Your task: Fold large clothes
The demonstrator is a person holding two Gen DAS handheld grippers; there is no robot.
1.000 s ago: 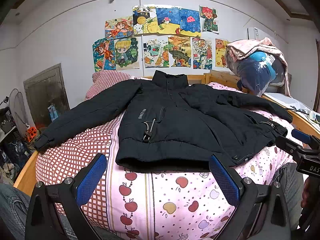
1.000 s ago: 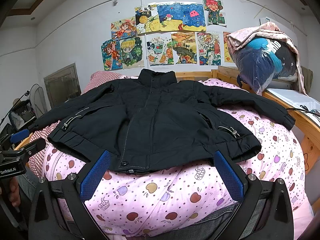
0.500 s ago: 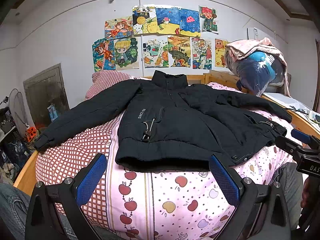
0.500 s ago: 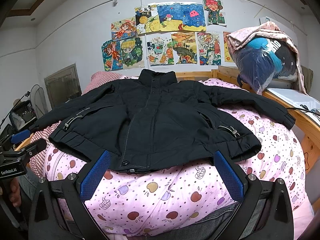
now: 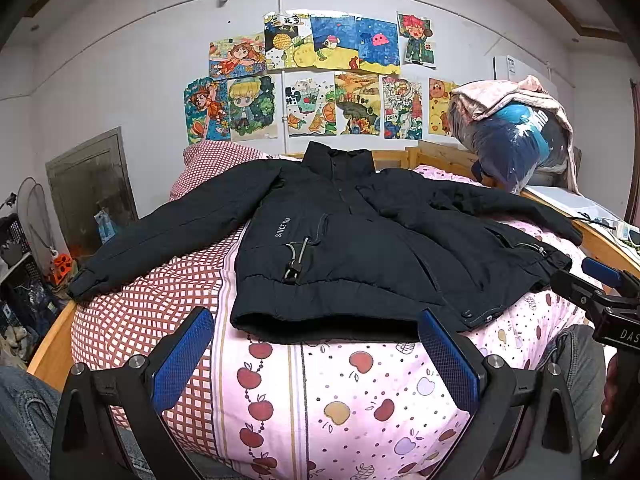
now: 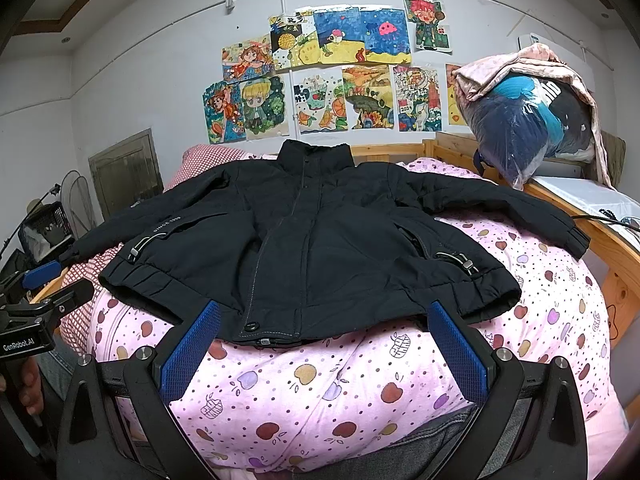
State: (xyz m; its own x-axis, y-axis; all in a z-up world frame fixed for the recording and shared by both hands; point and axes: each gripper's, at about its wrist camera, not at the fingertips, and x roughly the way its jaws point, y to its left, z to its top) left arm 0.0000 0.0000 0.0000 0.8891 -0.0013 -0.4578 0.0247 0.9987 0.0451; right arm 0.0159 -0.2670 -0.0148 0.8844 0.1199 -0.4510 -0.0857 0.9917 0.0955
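A black padded jacket (image 5: 360,240) (image 6: 320,248) lies face up and spread flat on the bed, collar toward the wall, both sleeves stretched out to the sides. My left gripper (image 5: 316,344) hovers open just short of the jacket's hem, nothing between its blue pads. Open as well, my right gripper (image 6: 324,340) sits at the hem near the front button, holding nothing. Each gripper shows at the edge of the other's view: the right gripper (image 5: 600,284) and the left gripper (image 6: 44,284).
The bed carries a pink apple-print quilt (image 5: 360,392) (image 6: 540,280) and a red checked sheet (image 5: 160,292). A bagged bundle of clothes (image 5: 516,140) (image 6: 532,120) sits on the wooden frame (image 6: 616,256) at right. Baskets and a fan (image 5: 32,216) stand at left. Jeans-clad legs (image 5: 24,412) are below.
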